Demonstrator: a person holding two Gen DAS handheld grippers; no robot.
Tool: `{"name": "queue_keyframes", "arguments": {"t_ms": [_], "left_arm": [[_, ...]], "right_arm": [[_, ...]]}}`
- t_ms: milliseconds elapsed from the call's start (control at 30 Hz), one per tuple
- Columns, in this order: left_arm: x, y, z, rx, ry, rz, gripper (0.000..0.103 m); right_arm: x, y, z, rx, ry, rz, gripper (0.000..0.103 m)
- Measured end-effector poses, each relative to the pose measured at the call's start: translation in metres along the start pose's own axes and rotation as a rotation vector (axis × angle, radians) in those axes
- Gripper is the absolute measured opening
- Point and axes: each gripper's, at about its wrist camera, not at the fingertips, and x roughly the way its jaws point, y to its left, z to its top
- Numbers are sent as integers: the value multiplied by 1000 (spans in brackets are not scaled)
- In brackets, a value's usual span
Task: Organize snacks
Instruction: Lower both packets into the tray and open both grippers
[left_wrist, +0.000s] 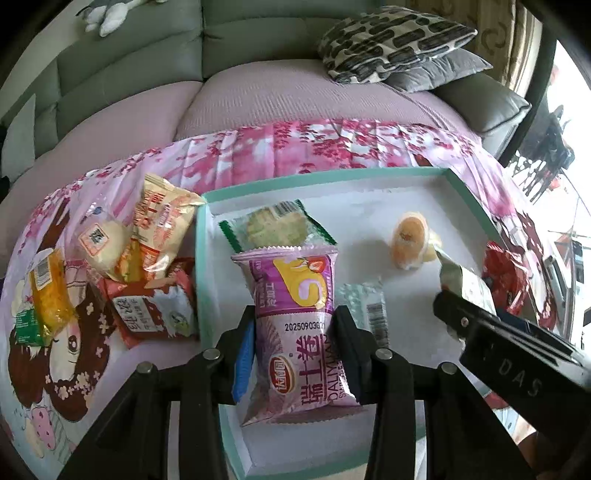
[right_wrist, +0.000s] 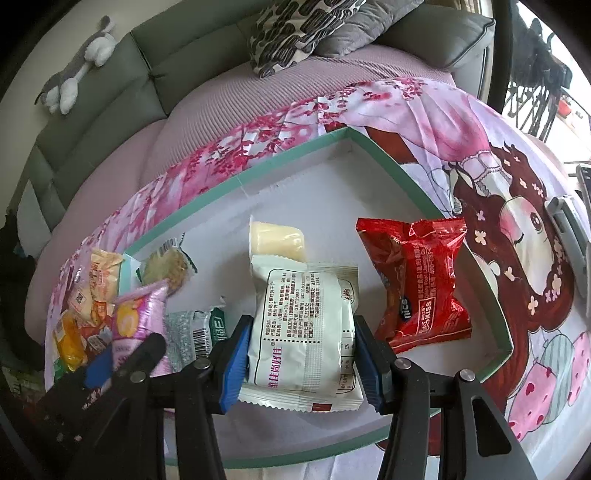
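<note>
Two grippers over the teal-rimmed tray (left_wrist: 202, 258), both w/ packets. My left gripper (left_wrist: 293, 343) is clamped near-shut on the purple roll packet (left_wrist: 295, 295), held above the tray's left half. My right gripper (right_wrist: 303, 350) is pinching the white packet (right_wrist: 306, 332) at mid width, just in front of the jelly cup (right_wrist: 277, 238). Red packet (right_wrist: 417, 284) lies by the tray's right wall; more snacks (left_wrist: 140, 251) piled outside its left wall.

Purple packet (left_wrist: 295, 325), white packet (right_wrist: 306, 332) — over teal tray (right_wrist: 391, 173).
</note>
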Motion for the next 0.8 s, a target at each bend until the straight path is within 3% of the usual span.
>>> {"name": "queue_keyframes", "arguments": {"t_ms": [133, 367, 433, 500, 733, 800], "left_arm": [[-1, 9, 4, -22, -30, 44, 43], [-1, 12, 9, -22, -52, 44, 43], [-4, 11, 9, -15, -49, 36, 47], [-6, 11, 9, -19, -52, 33, 64], [-17, 19, 9, -48, -66, 51, 69], [-20, 24, 9, -65, -71, 59, 77]], "right_arm": [[1, -1, 0, 1, 5, -4, 55], [1, 0, 0, 3, 1, -7, 56], [-1, 0, 0, 3, -3, -11, 57], [-5, -1, 1, 4, -15, -8, 57], [-14, 1, 2, -8, -39, 6, 57], [-17, 3, 2, -16, -47, 6, 57]]}}
